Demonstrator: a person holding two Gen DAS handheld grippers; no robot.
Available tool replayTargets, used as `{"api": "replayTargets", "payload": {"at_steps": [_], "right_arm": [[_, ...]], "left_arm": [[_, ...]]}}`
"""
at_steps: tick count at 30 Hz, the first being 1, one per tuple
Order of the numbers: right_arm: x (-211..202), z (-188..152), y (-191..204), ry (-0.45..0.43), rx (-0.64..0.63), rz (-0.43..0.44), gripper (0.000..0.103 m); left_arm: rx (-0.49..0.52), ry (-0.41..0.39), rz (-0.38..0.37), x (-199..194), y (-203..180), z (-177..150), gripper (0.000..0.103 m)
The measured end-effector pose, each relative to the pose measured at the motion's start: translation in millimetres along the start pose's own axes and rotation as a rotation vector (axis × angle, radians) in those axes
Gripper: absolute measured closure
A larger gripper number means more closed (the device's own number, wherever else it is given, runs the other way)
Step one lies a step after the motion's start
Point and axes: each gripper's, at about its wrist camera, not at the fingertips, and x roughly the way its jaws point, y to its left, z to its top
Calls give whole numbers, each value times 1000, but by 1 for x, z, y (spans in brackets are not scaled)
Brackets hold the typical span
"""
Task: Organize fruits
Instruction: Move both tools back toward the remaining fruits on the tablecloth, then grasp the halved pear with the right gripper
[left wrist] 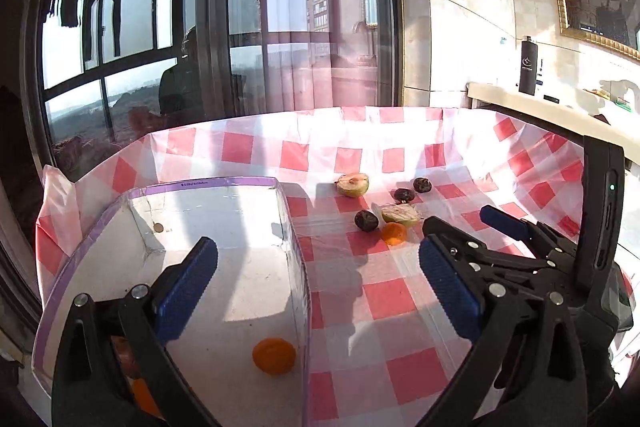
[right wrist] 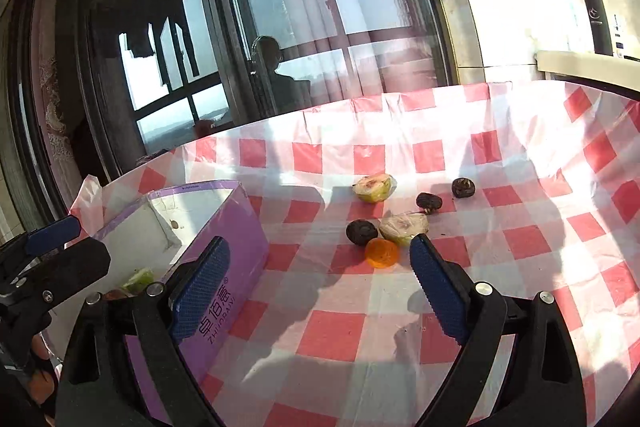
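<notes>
On the red-and-white checked tablecloth [right wrist: 336, 331] I saw six loose fruits in a cluster: an orange citrus piece [right wrist: 382, 253], touching a pale cut fruit half [right wrist: 404, 227] behind it, with a dark wrinkled fruit [right wrist: 361, 231] just to its left. Two more dark fruits [right wrist: 429, 201] lay farther back, and a second cut half [right wrist: 374, 188] sat apart toward the far edge. My right gripper [right wrist: 316, 291] hovered near the citrus piece, jaws spread wide and holding nothing. My left gripper [left wrist: 316, 291] was likewise wide open and empty, one finger over the box and the other over the cloth. The purple-sided box [left wrist: 200, 195] stood at the left of the table, and its white floor carried an orange fruit [left wrist: 274, 355]. Further orange and reddish pieces showed beneath the left finger [left wrist: 184, 291], partly hidden, so I could not identify them
</notes>
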Motion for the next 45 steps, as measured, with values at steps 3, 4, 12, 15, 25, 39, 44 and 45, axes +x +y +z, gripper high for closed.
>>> {"api": "replayTargets", "payload": {"at_steps": [3,4,12,15,25,39,44,45], "right_arm": [[3,1,-63,25,51,-125,15],[4,1,-81,41,63,-148,15],[27,-12,-158,138,201,-146,15],[51,-7,-147,191,152,-90,15],[180,46,-77,502,-149,45,22],[240,33,-43,742,-284,-113,33],[249,30,-39,747,-295,-100,40],[248,29,-39,736,-279,-86,42]], "left_arm": [[89,31,-58,38,-62,-8,2],[109,50,-66,53,-78,-12,2],[-118,229,-230,168,-84,-37,2],[-233,303,-315,184,-65,-45,2],[-268,275,-469,177,-57,-41,2],[-336,271,-443,179,-46,-43,2],[-341,258,-456,177,-45,-43,2],[-346,256,-453,177,-45,-43,2]]}}
